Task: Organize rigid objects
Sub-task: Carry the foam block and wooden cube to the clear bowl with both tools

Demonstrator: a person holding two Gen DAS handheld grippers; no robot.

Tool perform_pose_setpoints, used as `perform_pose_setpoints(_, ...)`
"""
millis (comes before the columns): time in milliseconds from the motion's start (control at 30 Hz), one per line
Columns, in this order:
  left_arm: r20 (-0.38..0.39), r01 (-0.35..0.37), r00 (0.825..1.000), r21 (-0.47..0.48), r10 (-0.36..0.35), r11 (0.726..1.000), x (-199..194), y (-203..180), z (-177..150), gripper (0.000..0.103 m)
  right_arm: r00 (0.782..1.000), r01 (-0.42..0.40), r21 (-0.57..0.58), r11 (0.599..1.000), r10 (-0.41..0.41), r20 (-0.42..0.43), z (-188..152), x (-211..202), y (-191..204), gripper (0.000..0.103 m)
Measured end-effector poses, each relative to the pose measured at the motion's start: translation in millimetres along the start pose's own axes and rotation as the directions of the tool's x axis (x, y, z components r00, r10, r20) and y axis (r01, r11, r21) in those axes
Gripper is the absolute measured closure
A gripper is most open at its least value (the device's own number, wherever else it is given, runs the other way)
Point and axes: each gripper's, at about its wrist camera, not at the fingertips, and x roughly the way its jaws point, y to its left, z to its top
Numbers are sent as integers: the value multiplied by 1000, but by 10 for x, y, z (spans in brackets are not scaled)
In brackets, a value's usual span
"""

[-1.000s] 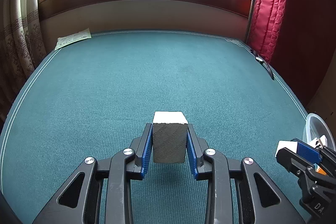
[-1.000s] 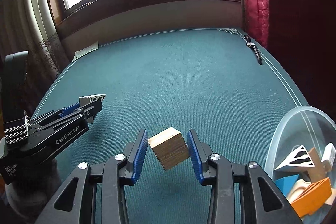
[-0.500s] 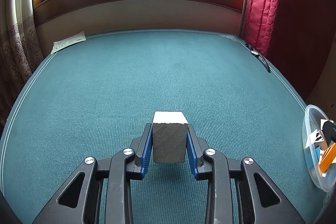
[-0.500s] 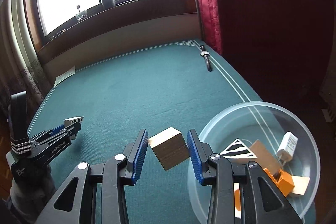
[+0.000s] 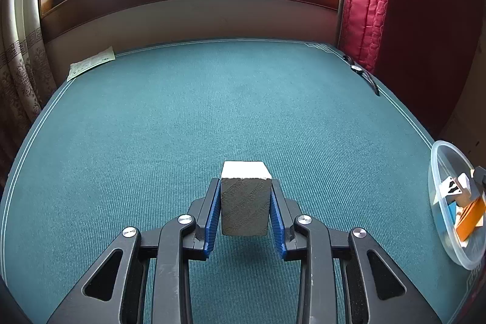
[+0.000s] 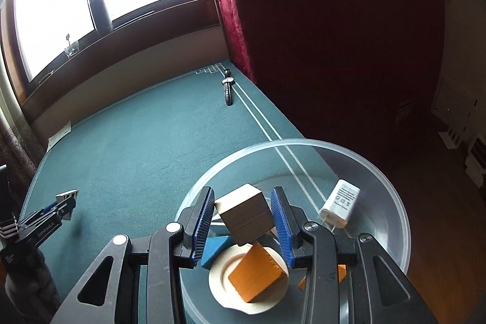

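My right gripper [image 6: 243, 198] is shut on a tilted plain wooden cube [image 6: 245, 214], held over the clear plastic bowl [image 6: 391, 202]. Inside the bowl lie an orange block [image 6: 258, 275], a blue block [image 6: 214, 248], a round cream piece [image 6: 221, 278] and a white charger [image 6: 340, 204]. My left gripper [image 5: 245, 187] is shut on a white-topped grey block [image 5: 245, 202], held just above the green table cloth [image 5: 212, 117]. From the left wrist view the bowl [image 5: 440, 233] sits at the far right. The left gripper [image 6: 65, 199] also shows at the left of the right wrist view.
A black wristwatch [image 6: 227, 85] lies near the cloth's far right corner, beside a red curtain [image 5: 361, 5]. A paper slip [image 5: 91, 63] rests at the far left corner. The bowl stands close to the table's right edge, with dark floor beyond it.
My right gripper has carried the wooden cube to the right, from over the cloth to over the bowl, rolling a little. The left gripper has stayed where it was with its block.
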Motion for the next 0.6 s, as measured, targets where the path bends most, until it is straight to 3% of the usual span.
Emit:
perform_pose_setpoints(367,-13,36,999,32,-35,999,-80,-245,9,72,1000,26,49,998,-25,-15,-92,-49,-394,62)
perform_pose_setpoints(433,-14,47,999,47,-46,998,-92,-341,6,72,1000,25,73,997,-24,-11,-99,-72,-470,51)
perform_pose_setpoints(500,-19,65,998,64,-64,996,-105,-440,5,72,1000,28,105,994,-29,6,-105,-100,-558,24)
perform_pose_setpoints(600,-26,96,995,91,-94,991,-142,-604,-2,72,998,49,133,990,-54,31,-120,-146,-666,19)
